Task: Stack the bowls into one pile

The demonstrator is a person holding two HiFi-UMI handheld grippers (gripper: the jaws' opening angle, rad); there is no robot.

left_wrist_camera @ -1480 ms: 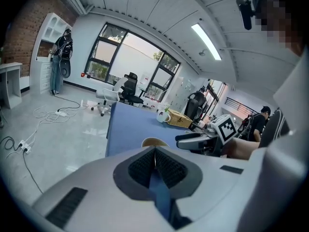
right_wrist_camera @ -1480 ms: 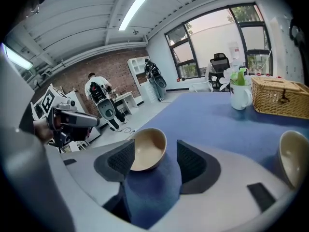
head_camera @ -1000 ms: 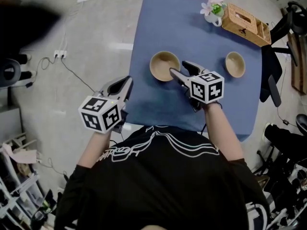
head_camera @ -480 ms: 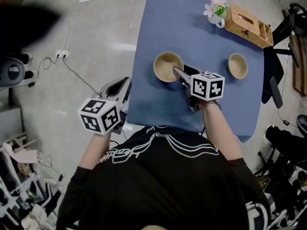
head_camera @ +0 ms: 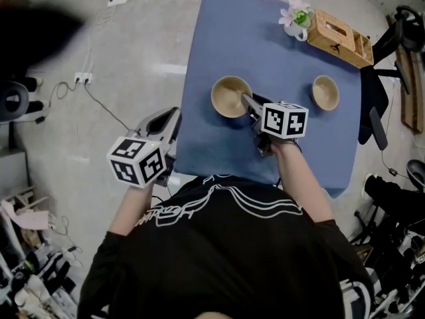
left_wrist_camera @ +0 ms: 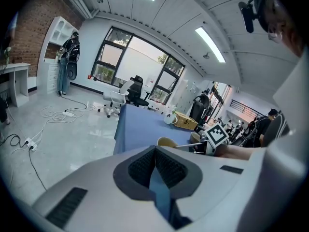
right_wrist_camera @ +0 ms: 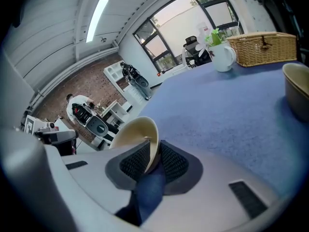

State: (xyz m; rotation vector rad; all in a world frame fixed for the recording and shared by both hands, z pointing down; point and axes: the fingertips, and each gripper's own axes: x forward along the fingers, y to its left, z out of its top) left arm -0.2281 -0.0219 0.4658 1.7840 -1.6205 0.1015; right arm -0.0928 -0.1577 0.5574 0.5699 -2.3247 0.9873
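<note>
Two tan bowls sit on the blue table. The larger bowl is left of centre and the smaller bowl is to its right. My right gripper reaches the larger bowl's near right rim. In the right gripper view the jaws are closing, with that bowl's rim pinched between the pads. The smaller bowl shows at the right edge. My left gripper hangs off the table's left side over the floor, its fingertips meeting on nothing.
A wicker basket and a white pot of flowers stand at the table's far right corner. Cables and a power strip lie on the floor to the left. Office chairs crowd the right side.
My right gripper's jaws have come together around the larger bowl's rim, and the gripper has rolled a little. The left gripper has stayed where it was.
</note>
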